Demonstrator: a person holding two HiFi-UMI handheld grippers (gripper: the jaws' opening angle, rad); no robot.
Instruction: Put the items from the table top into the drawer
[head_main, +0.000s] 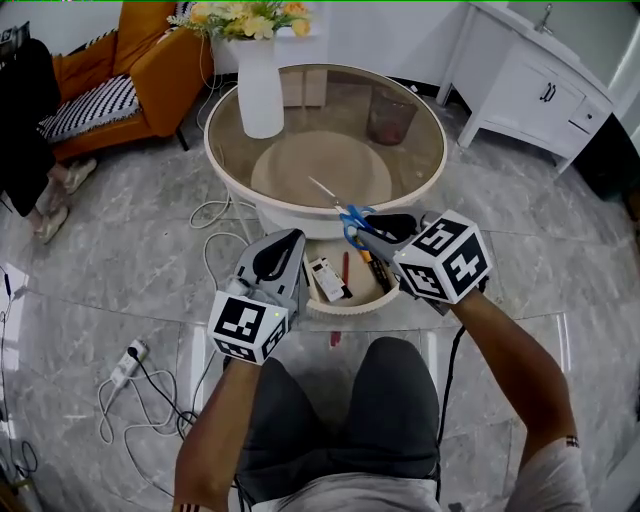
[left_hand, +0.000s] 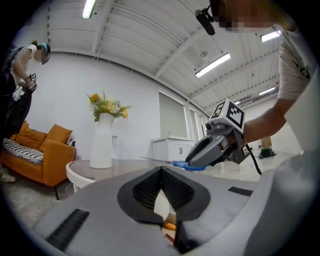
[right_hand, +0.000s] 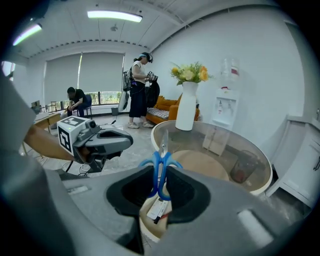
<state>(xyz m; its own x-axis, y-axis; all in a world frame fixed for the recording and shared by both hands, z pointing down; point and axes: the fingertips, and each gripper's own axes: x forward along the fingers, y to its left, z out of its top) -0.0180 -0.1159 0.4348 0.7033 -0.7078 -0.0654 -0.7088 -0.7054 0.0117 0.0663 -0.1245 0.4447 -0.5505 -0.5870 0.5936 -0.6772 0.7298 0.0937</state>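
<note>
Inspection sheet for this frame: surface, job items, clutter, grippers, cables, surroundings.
Surface: round glass table, drawer open below its near edge.
Job's things: scissors in the right gripper, over the drawer; box and red pen inside.
Clutter: flower vase, dark cup.
Grippers: right gripper shut on scissors; left gripper shut, nothing seen held.
Cables: white cables and power strip on floor.
Surroundings: orange sofa, white cabinet.
</note>
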